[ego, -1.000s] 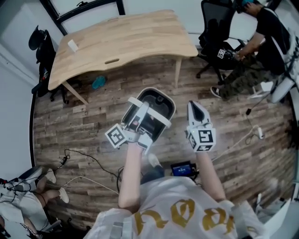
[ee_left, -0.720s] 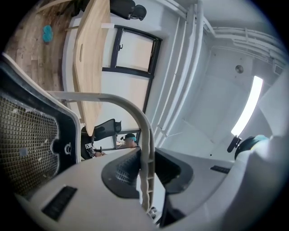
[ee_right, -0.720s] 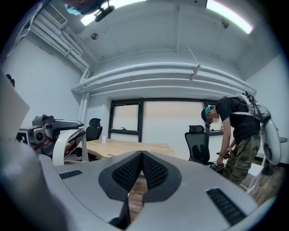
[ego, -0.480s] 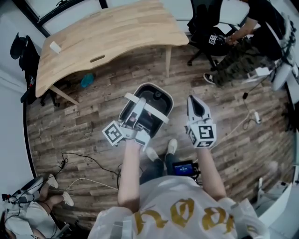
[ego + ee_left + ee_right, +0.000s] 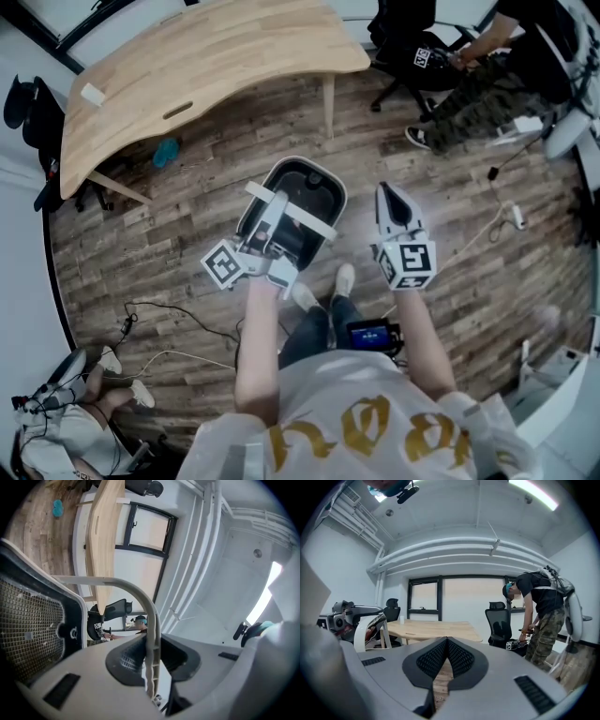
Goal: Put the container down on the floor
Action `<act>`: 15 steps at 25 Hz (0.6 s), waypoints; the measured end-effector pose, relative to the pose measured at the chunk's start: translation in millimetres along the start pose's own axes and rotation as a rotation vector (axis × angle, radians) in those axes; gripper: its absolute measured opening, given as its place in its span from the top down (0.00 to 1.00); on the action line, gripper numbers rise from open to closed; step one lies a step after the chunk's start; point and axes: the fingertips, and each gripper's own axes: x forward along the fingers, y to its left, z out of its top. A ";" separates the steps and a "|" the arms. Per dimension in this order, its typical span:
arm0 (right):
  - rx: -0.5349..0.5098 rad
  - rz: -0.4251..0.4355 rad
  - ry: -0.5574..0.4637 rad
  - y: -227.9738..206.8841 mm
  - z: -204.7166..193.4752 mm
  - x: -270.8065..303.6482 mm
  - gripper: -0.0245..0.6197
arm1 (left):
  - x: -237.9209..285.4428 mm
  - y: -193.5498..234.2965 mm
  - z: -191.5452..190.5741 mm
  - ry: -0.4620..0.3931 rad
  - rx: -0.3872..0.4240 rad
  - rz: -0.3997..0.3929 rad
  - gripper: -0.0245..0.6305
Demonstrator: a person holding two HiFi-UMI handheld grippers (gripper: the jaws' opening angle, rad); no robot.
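The container [image 5: 314, 187] is a dark grey bin with a white bail handle [image 5: 305, 221]. It hangs over the wooden floor just ahead of the person's feet. My left gripper [image 5: 275, 217] is shut on that handle; in the left gripper view the white handle [image 5: 151, 634] passes between the pads, with the bin's mesh-lined inside [image 5: 28, 620] at the left. My right gripper [image 5: 391, 201] floats to the right of the bin, apart from it, shut and empty. In the right gripper view its pads [image 5: 438, 660] meet, and the handle [image 5: 365, 630] shows at the left.
A wooden table [image 5: 197, 56] stands beyond the bin, with a teal object [image 5: 165, 151] under it. A person [image 5: 487, 75] bends by office chairs [image 5: 403, 37] at the upper right. Cables [image 5: 159, 323] lie at the lower left, and a white cord [image 5: 506, 220] at the right.
Both grippers and the bin have sunk a little toward the floor. The person's shoes have come into view under the bin. The left grip on the handle is unchanged.
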 end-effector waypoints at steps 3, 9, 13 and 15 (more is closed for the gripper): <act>0.008 -0.008 0.017 -5.4 -13.5 0.4 0.96 | -0.4 14.0 -2.6 0.006 -0.014 0.012 0.85; 0.009 -0.016 0.050 -12.1 -39.0 3.0 0.96 | -1.0 45.2 -4.6 0.015 -0.030 0.039 0.86; 0.014 -0.010 0.073 -18.0 -60.4 2.9 0.96 | -1.5 66.2 -11.0 0.017 -0.038 0.054 0.86; 0.017 -0.008 0.086 -18.7 -70.3 6.3 0.96 | -3.9 77.0 -9.6 0.018 -0.045 0.063 0.86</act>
